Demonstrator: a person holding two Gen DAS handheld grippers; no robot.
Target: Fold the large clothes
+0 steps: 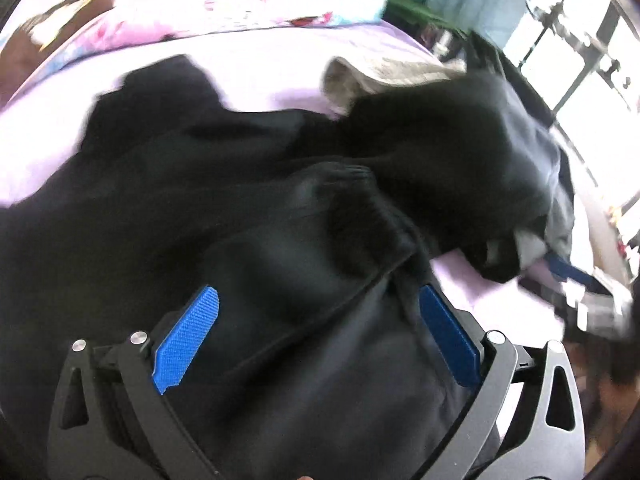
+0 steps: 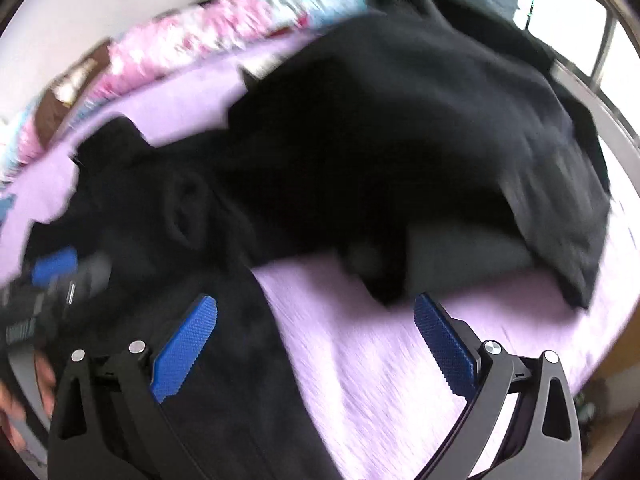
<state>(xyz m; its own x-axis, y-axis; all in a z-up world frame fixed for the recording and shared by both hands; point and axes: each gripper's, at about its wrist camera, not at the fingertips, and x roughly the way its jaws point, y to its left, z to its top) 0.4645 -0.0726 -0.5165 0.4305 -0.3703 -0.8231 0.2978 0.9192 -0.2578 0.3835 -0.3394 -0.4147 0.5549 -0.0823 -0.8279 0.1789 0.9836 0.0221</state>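
Note:
A large black garment [image 1: 240,208] lies spread and rumpled on a lilac bed sheet [image 1: 248,64]. My left gripper [image 1: 318,300] hangs just above it with its blue pads [image 1: 188,336] wide apart; a ribbed cuff [image 1: 352,196] lies ahead of them and black cloth fills the gap without being pinched. My right gripper [image 2: 316,312] is open too, over the garment's edge [image 2: 224,360] and bare sheet [image 2: 380,360]. The black garment [image 2: 360,140] bunches up ahead of it. The left gripper [image 2: 56,272] shows blurred at the left of the right wrist view.
A pink and blue floral quilt [image 1: 224,4] lies along the bed's far side. A beige cloth [image 1: 384,76] and grey clothes [image 1: 552,184] sit at the right, near a bright window [image 1: 580,52]. A hand [image 2: 24,404] shows at the lower left.

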